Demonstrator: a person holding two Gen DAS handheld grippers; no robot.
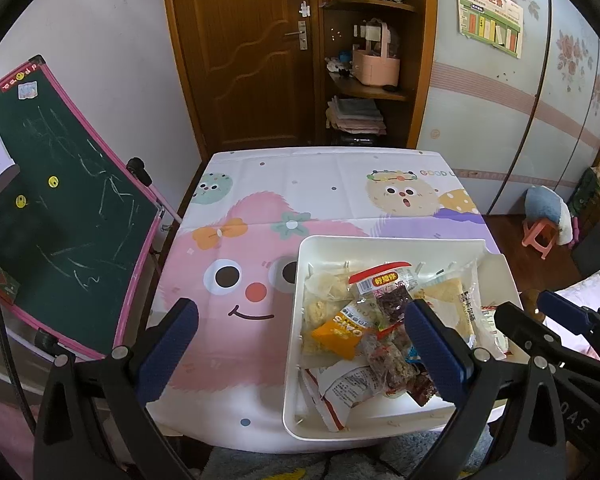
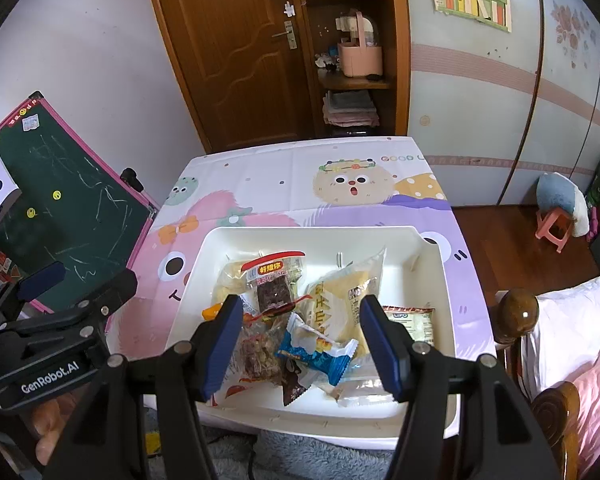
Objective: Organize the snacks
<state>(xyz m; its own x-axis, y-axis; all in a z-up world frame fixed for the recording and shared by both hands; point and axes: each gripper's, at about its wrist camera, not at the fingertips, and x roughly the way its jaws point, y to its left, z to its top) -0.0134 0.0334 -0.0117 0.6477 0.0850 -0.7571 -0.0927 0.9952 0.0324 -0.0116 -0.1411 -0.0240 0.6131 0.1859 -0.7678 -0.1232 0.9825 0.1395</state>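
All the snacks in view lie heaped in the white bin (image 2: 434, 280) on the table (image 1: 260, 184): a red-topped packet (image 2: 275, 276), a pale cake packet (image 2: 342, 300), a blue wrapper (image 2: 320, 350). None lies on the cloth. The left gripper (image 1: 300, 344) and right gripper (image 2: 302, 340) both gape wide, holding nothing. The pile fits either gathered snacks or ones awaiting sorting.

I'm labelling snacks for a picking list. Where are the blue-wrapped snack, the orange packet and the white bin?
blue-wrapped snack (image 2: 316, 350): right wrist view, middle of its wrapper.
orange packet (image 1: 337, 335): left wrist view, its printed face.
white bin (image 2: 300, 236): right wrist view, its far wall.
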